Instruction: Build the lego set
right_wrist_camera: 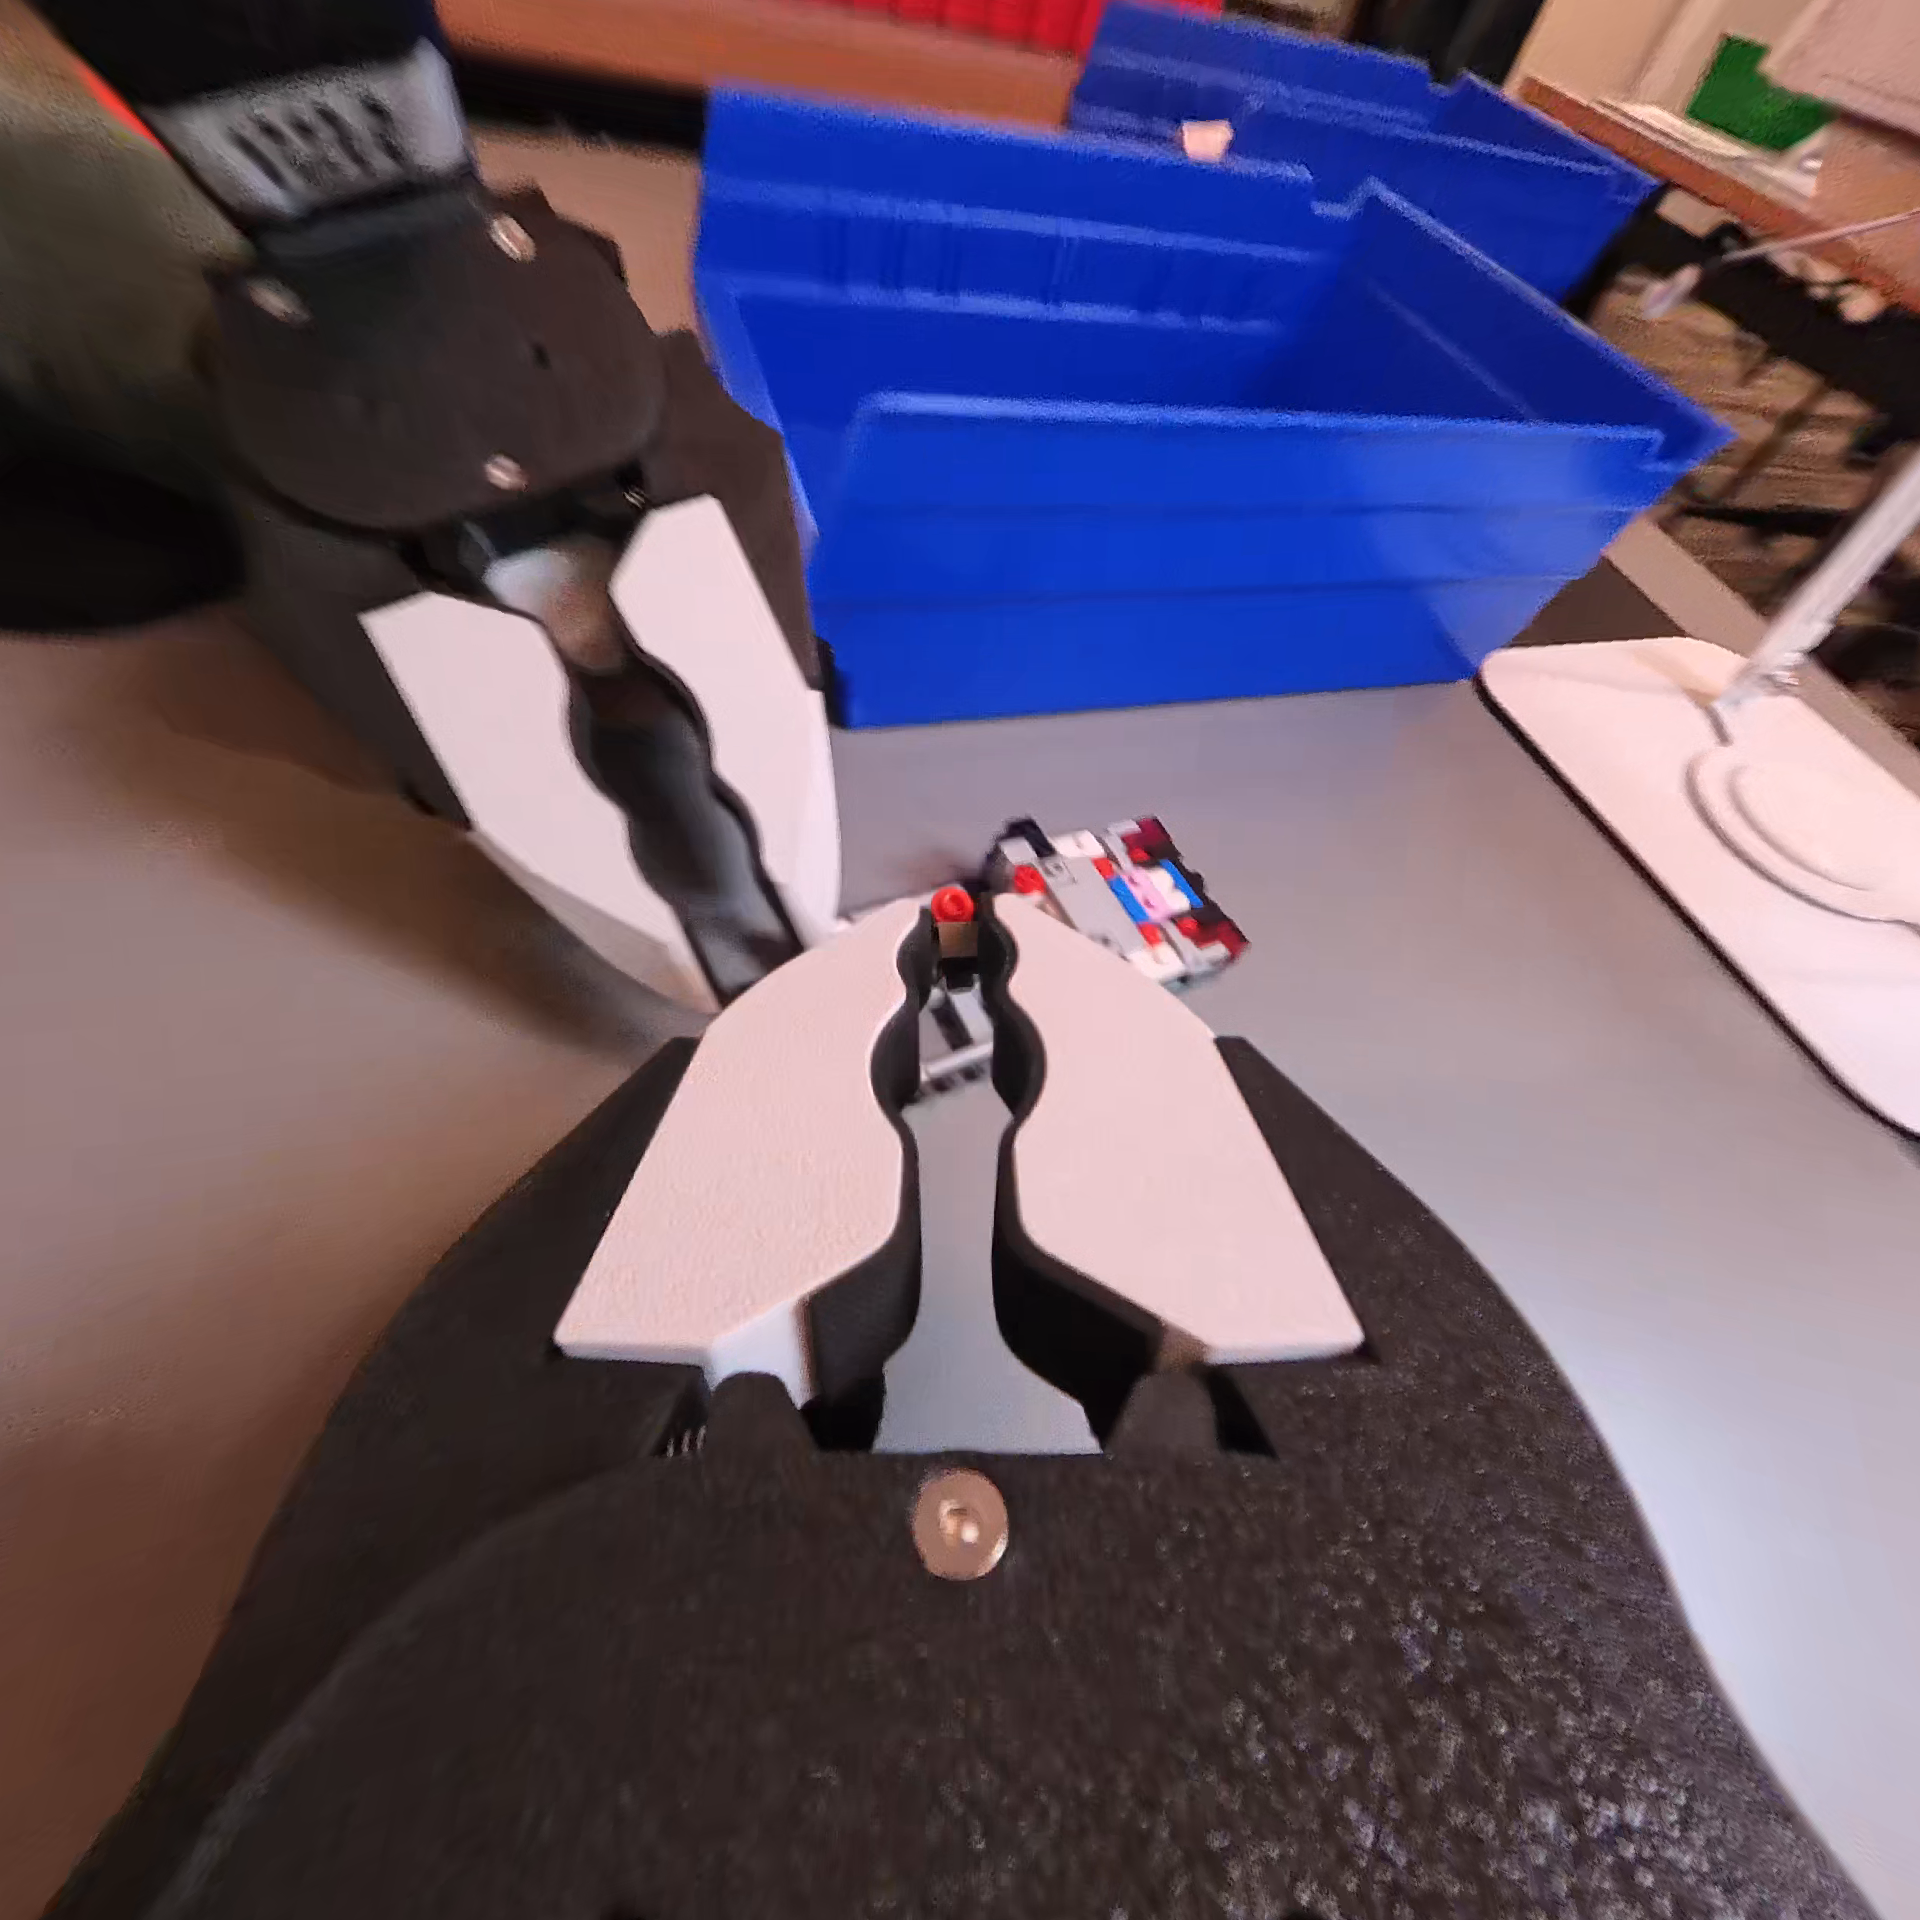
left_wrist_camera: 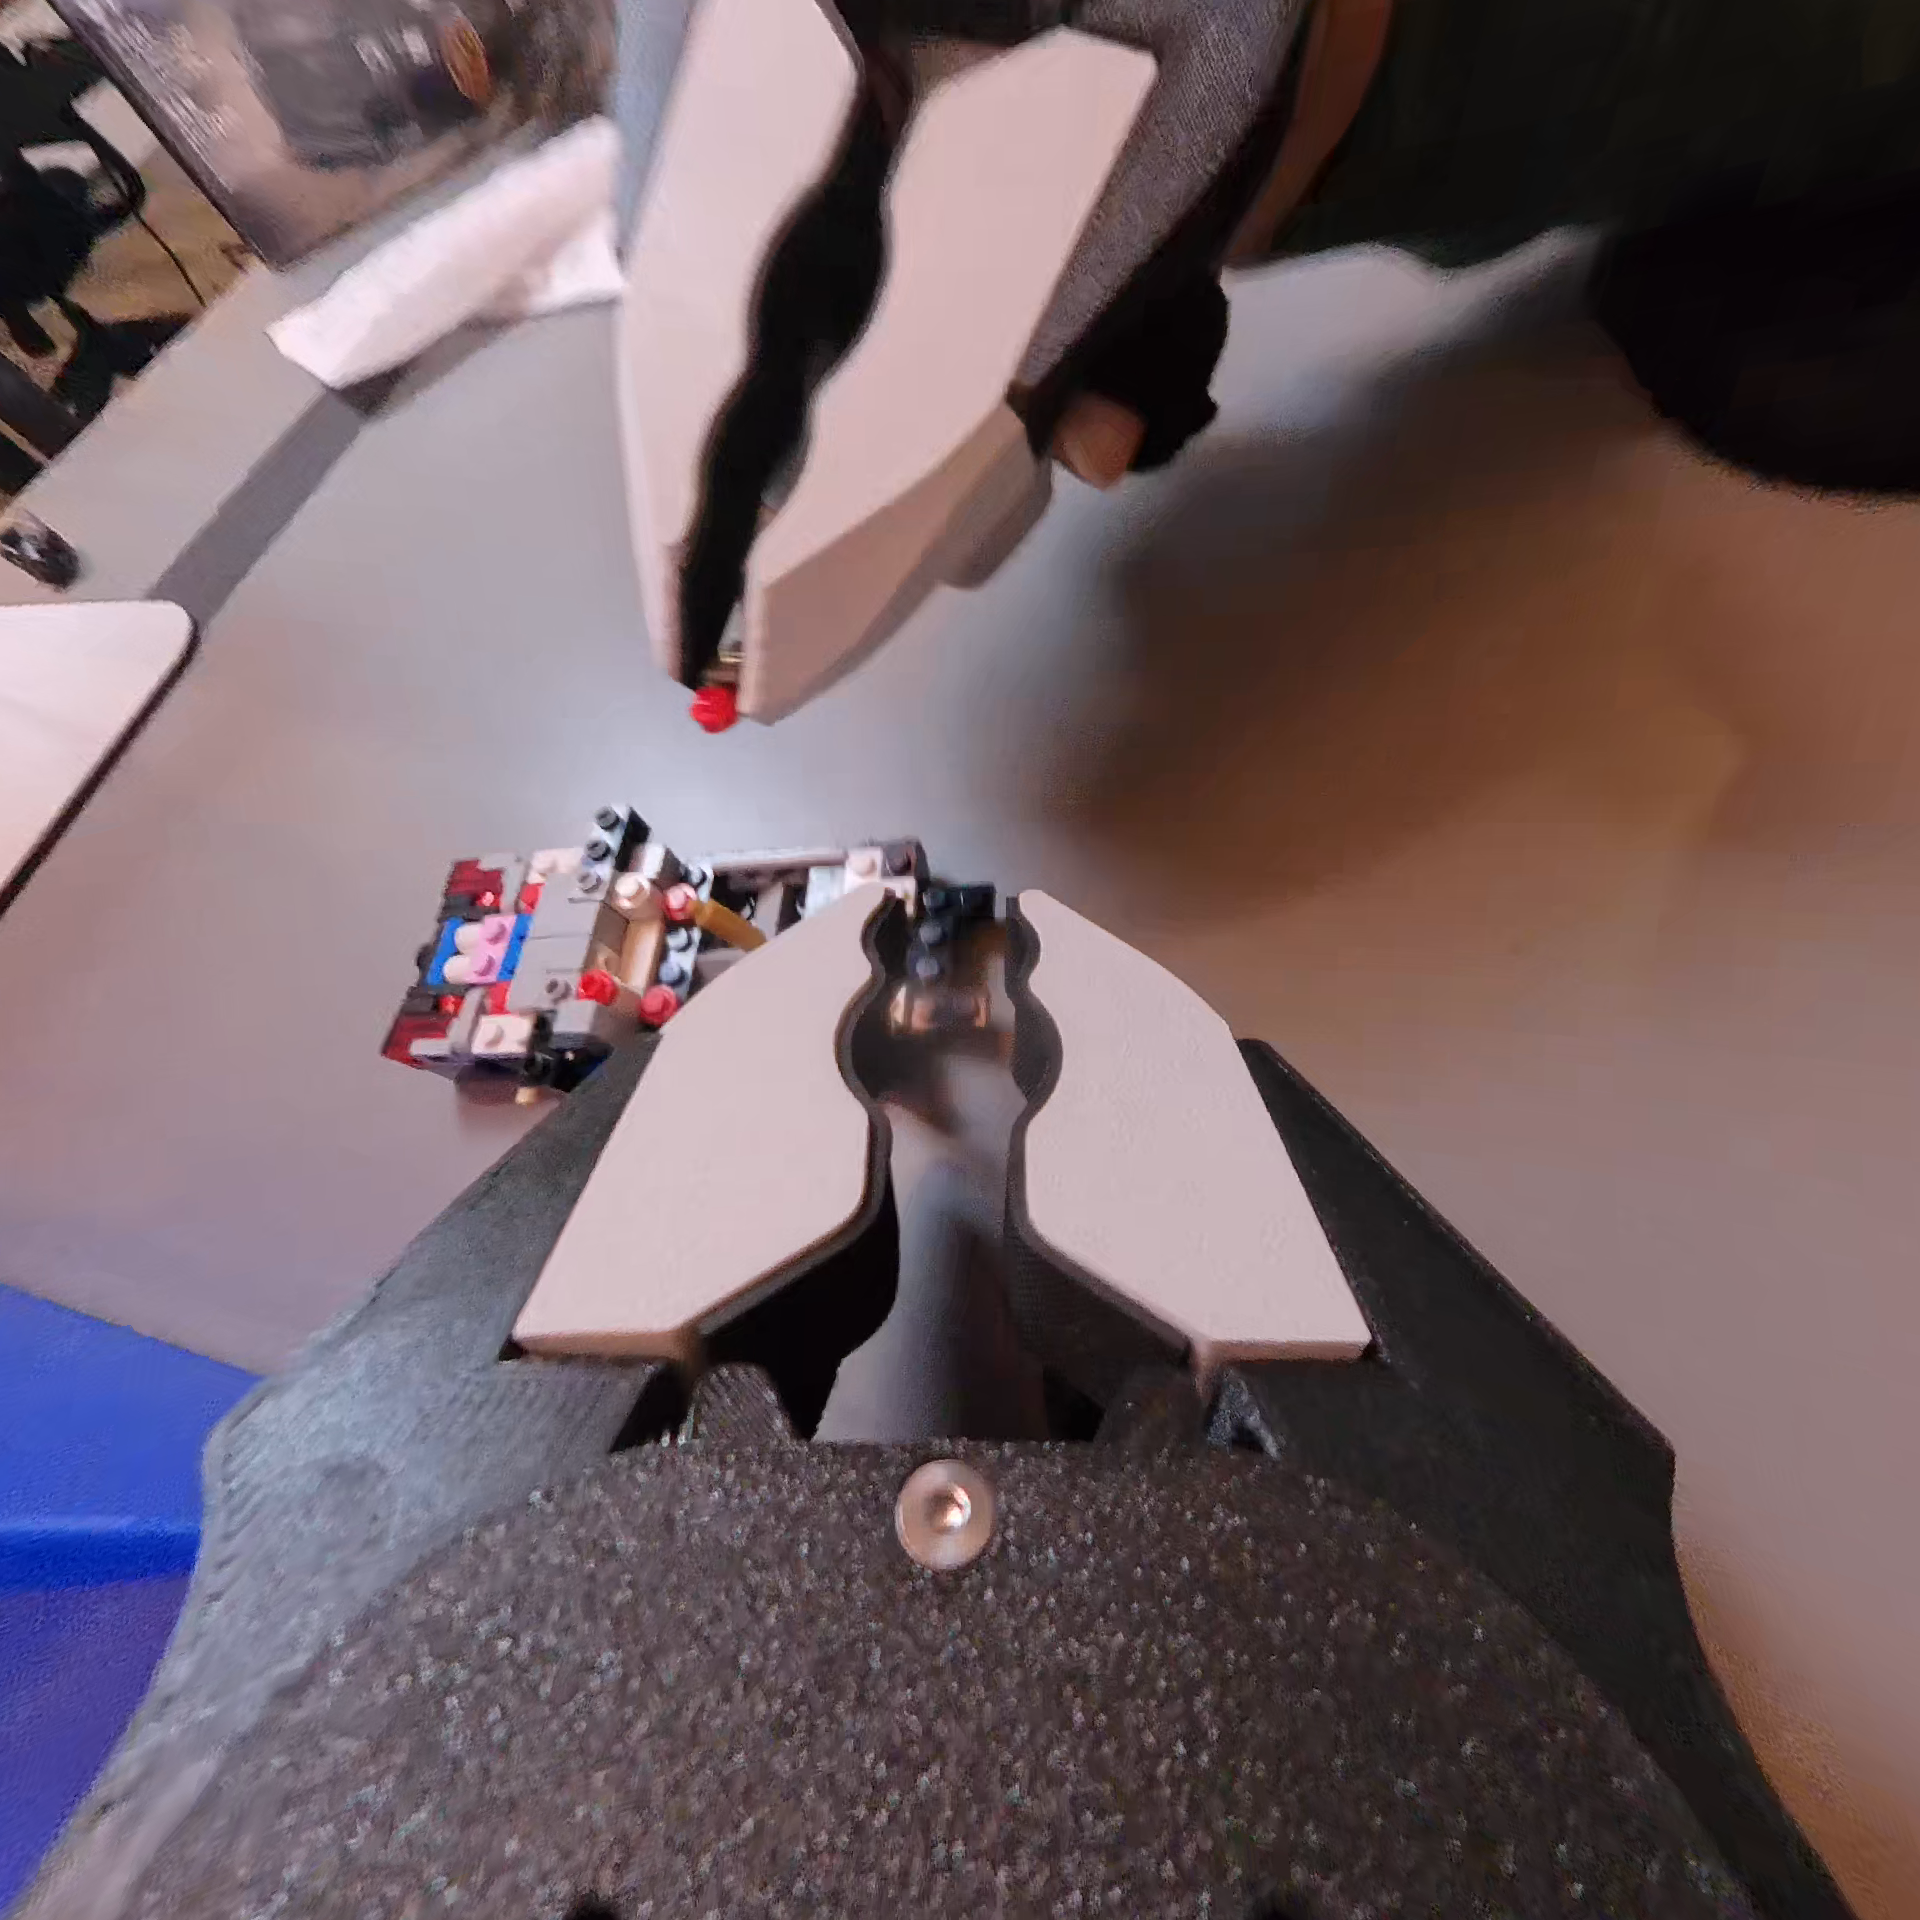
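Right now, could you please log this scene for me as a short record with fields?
surface: grey table
left gripper: fingers apart, set around the near end of the brick model; contact unclear
right gripper: shut on a small red-topped brick piece, held above the table
brick model: multicoloured, lying flat on the table
blue bins: beyond the model in the right wrist view
white lamp base: on the table, to the right in that view
white cloth: far side of the table in the left wrist view
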`<state>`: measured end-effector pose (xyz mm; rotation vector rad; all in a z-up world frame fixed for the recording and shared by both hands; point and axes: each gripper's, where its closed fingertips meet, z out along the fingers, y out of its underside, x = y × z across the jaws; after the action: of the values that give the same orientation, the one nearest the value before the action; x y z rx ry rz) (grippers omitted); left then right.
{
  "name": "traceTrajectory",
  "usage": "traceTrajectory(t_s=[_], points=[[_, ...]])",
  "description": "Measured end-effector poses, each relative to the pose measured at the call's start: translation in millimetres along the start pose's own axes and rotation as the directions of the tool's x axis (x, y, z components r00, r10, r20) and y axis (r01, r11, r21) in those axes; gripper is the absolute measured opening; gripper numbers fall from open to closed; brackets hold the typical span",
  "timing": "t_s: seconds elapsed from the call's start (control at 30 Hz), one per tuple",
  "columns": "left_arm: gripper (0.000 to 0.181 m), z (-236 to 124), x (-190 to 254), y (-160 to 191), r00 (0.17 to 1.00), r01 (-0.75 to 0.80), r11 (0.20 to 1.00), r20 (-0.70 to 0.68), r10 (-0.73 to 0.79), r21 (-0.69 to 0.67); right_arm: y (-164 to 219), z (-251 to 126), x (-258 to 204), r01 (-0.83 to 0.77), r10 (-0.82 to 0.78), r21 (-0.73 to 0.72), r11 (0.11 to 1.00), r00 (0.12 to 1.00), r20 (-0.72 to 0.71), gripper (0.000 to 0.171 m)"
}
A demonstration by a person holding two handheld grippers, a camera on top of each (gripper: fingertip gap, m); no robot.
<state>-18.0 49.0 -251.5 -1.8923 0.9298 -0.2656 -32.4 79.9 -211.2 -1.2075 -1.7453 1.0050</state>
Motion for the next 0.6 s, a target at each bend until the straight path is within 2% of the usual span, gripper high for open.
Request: traceTrajectory(t_s=[0.1, 0.2, 0.3, 0.4, 0.6], points=[[0.018, -14.3, -8.6, -27.9, 0.991, 0.133, 0.976, -0.033, -0.129, 0.172, -16.6, -8.4, -9.3, -0.087, 0.076, 0.096, 0.992, 0.991, 0.106, 0.008], [0.017, -25.7, -16.7, -44.0, 0.948, 0.316, 0.911, -0.122, -0.293, 0.266, -24.3, -10.8, -13.4, -0.027, 0.015, 0.117, 0.993, 0.995, 0.095, 0.008], [0.016, -29.8, -21.0, -49.1, 0.901, 0.432, 0.853, -0.189, -0.391, 0.292, -32.0, -9.3, -22.6, 0.113, -0.119, 0.108, 0.988, 0.991, 0.053, 0.008], [0.014, -33.9, -12.5, -56.0, 0.837, 0.53, 0.801, -0.323, -0.442, 0.279, -39.0, -10.0, -24.4, 0.26, -0.259, 0.075, 0.963, 0.965, -0.027, 0.008], [0.016, -47.4, -8.2, -71.5, 0.653, 0.723, 0.644, -0.553, -0.518, 0.25, -50.2, -15.7, -32.4, 0.439, -0.435, 0.033, 0.898, 0.896, -0.091, 0.008]])
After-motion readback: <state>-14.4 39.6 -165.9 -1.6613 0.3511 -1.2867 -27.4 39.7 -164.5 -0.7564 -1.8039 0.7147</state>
